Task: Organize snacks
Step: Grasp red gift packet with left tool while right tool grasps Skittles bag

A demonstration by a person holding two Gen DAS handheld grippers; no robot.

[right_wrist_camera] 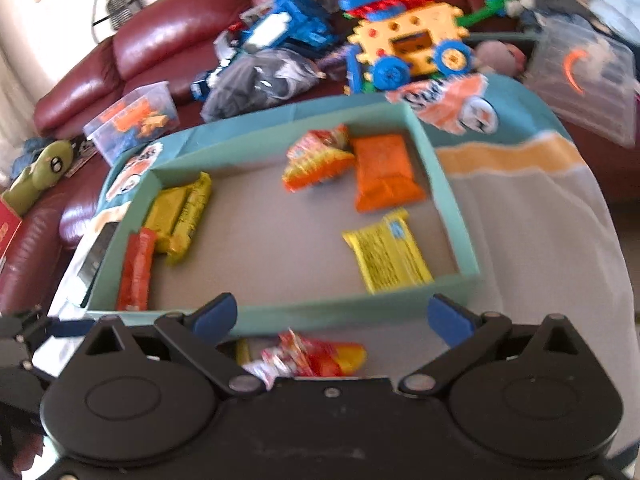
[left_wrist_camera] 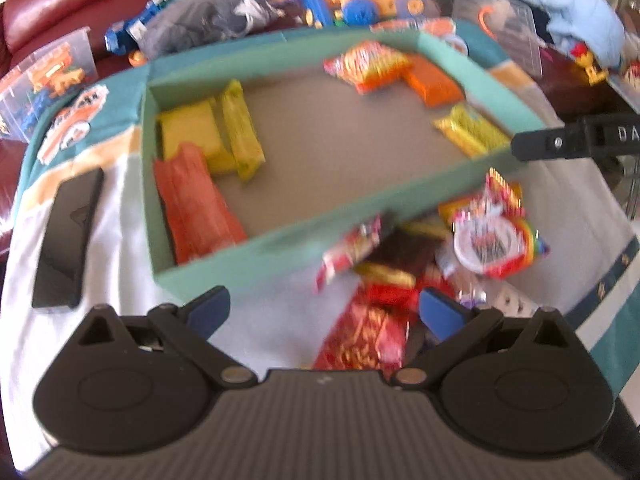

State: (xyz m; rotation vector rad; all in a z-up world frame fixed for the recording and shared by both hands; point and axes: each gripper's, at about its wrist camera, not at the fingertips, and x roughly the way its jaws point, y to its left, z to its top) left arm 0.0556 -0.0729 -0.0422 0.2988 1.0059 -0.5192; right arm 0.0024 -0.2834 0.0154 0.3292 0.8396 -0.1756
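**A:** ok so we've got both grippers up over the teal box (right_wrist_camera: 256, 316) right now. Our left gripper (left_wrist_camera: 324, 312) has its blue-padded fingers (left_wrist_camera: 210, 312) spread wide, and there's nothing between them. It sits just outside the box's near wall, over the loose pile of snack packets (left_wrist_camera: 404, 276) on the cloth (left_wrist_camera: 100, 320).

**B:** same deal on our right gripper (right_wrist_camera: 332, 318): fingers (right_wrist_camera: 448, 318) wide apart, gripping nothing. It hangs right at the box's near wall too, with a red and yellow packet (right_wrist_camera: 320, 356) lying just outside the box below it.

**A:** yep. Inside the box we see the snacks split up: yellow bars (right_wrist_camera: 184, 216) and a red-orange packet (right_wrist_camera: 136, 268) against the left end wall, an orange packet (right_wrist_camera: 384, 176) and a red and yellow printed bag (right_wrist_camera: 320, 156) by the far right corner, and a flat yellow packet (right_wrist_camera: 388, 256) near the right end of the near wall. The middle of the box floor is bare.

**B:** in our left view the tip of the right gripper pokes in at the box's right corner. There's also a dark phone (left_wrist_camera: 68, 240) lying flat on the cloth just left of the box.

**A:** everything's kinda blurry, so we can't read any labels.
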